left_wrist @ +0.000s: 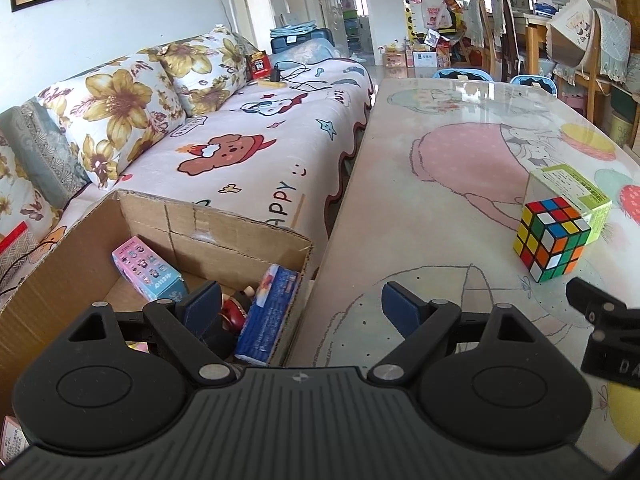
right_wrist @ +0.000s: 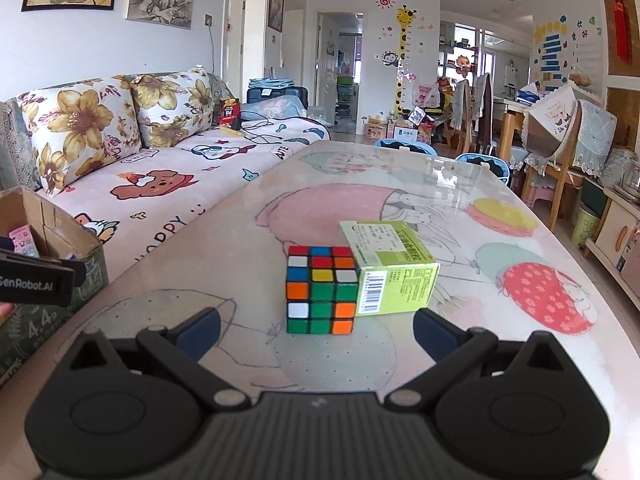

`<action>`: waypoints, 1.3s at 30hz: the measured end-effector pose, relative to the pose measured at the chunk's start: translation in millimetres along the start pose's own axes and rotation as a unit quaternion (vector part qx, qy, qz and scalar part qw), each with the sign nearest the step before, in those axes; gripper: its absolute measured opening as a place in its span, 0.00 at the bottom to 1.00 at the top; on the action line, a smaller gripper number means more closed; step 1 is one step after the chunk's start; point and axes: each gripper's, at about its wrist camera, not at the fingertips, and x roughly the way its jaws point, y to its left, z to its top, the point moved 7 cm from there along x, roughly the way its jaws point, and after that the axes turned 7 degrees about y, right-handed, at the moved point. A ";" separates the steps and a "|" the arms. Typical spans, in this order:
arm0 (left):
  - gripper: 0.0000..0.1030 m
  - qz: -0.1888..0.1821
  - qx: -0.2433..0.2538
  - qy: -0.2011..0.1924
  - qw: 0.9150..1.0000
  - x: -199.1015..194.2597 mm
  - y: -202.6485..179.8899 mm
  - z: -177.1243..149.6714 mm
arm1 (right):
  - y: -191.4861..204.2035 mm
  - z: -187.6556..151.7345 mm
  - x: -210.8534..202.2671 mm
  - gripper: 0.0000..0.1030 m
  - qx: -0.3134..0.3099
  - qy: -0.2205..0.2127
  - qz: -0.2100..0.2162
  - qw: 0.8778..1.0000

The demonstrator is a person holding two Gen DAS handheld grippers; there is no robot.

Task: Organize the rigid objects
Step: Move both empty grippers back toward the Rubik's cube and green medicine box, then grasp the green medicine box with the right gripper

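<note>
A Rubik's cube point(right_wrist: 321, 290) stands on the table against a green carton point(right_wrist: 390, 268); both also show in the left wrist view, cube point(left_wrist: 551, 239) and carton point(left_wrist: 570, 196). My right gripper point(right_wrist: 316, 330) is open and empty, just short of the cube, its jaws wider than the cube. My left gripper point(left_wrist: 300, 306) is open and empty, over the near corner of a cardboard box point(left_wrist: 224, 236) at the table's left edge. The box holds a pink carton point(left_wrist: 150, 272), a blue carton point(left_wrist: 268, 314) and a red toy point(left_wrist: 234, 314).
The table point(right_wrist: 400, 208) has a cartoon cover under glass. A sofa point(left_wrist: 240, 152) with flowered cushions runs along the left, with a charger and cables on it. Chairs and shelves stand at the far right. The right gripper's side shows in the left wrist view point(left_wrist: 600, 320).
</note>
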 end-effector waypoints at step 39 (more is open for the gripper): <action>1.00 -0.059 0.066 0.032 0.996 9.2 -36.4 -13.5 | -41.6 42.2 32.6 0.84 0.077 -0.038 0.085 0.993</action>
